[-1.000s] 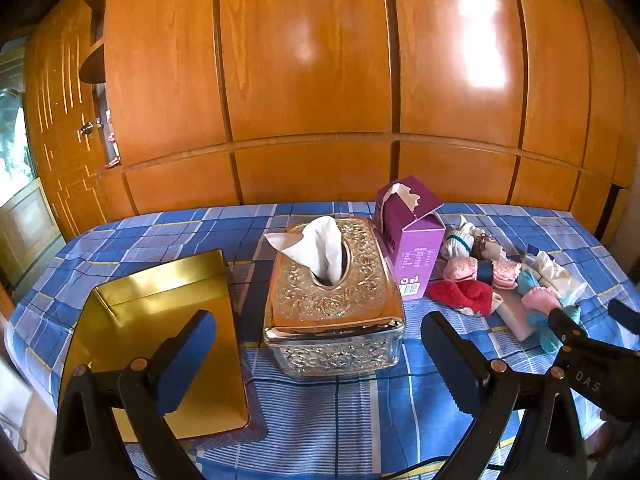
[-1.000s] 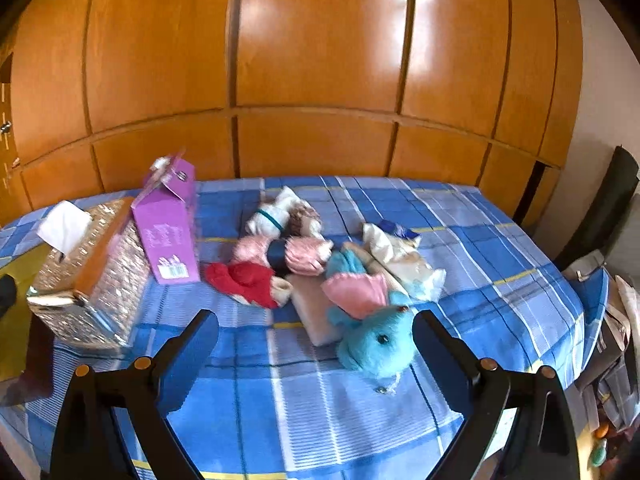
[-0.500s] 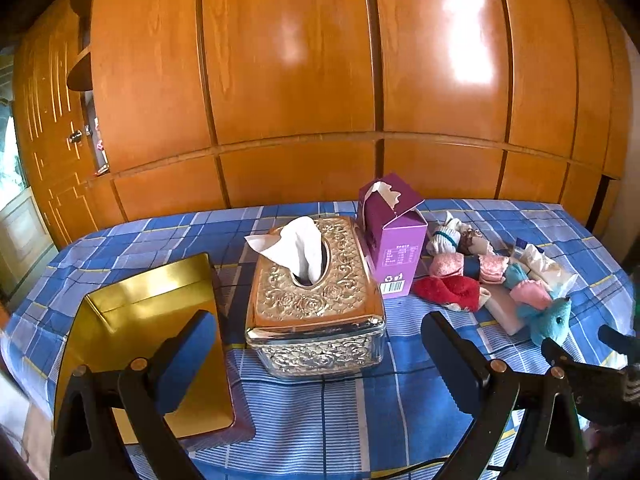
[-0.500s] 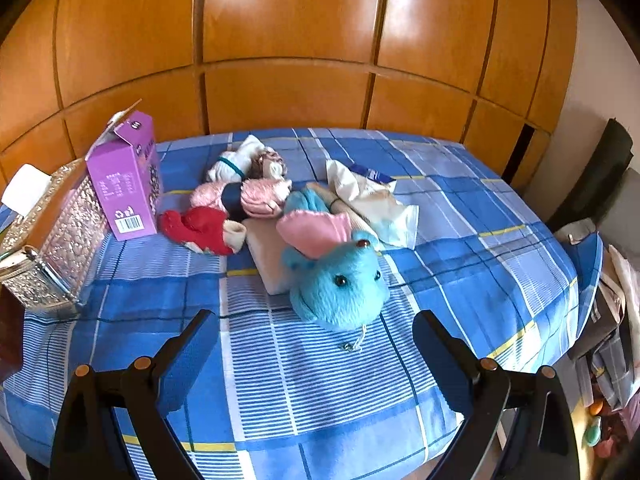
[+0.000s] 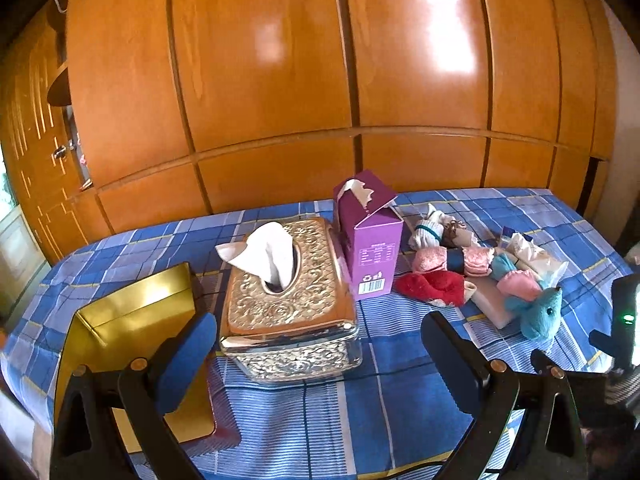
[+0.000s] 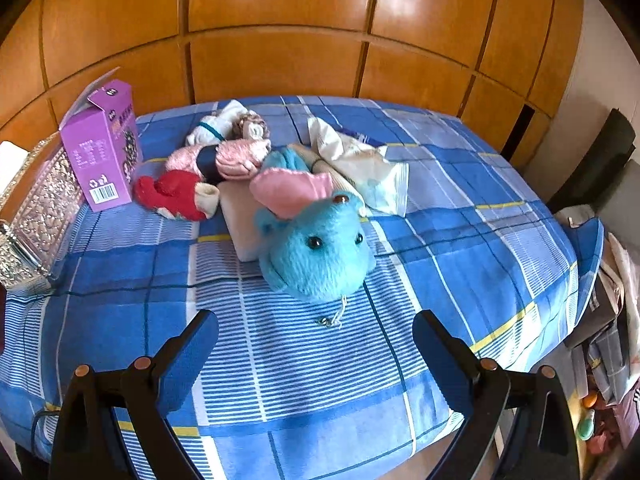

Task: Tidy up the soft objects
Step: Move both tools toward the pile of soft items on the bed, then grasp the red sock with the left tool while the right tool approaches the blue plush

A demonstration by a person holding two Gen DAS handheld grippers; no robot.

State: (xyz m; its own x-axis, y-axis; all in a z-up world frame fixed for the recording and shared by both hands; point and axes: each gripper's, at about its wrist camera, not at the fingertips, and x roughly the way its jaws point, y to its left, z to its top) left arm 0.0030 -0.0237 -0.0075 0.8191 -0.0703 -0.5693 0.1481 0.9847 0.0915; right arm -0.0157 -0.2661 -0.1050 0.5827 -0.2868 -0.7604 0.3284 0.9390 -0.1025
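A blue plush toy (image 6: 316, 254) lies on the blue checked tablecloth (image 6: 460, 240), its head toward my right gripper (image 6: 316, 328), which is open and empty just short of it. Behind the toy lie a pink cloth (image 6: 292, 188), a red sock (image 6: 174, 194), pink rolled socks (image 6: 224, 158), a white sock bundle (image 6: 216, 126) and a white tissue pack (image 6: 368, 168). In the left wrist view the plush (image 5: 538, 312) and red sock (image 5: 434, 286) are at the right. My left gripper (image 5: 320, 330) is open and empty before the ornate tissue box (image 5: 288, 300).
A purple carton (image 5: 368, 240) stands beside the tissue box. A gold tray (image 5: 132, 320) lies at the left. Wooden panels (image 5: 320, 80) close the back. A dark chair (image 6: 592, 176) and clutter stand off the table's right edge. The right gripper's body (image 5: 616, 340) shows at right.
My right gripper has moved closer to the blue plush toy, which looks larger and nearer. My left gripper has drawn back and turned slightly right; the tissue box sits further left in view.
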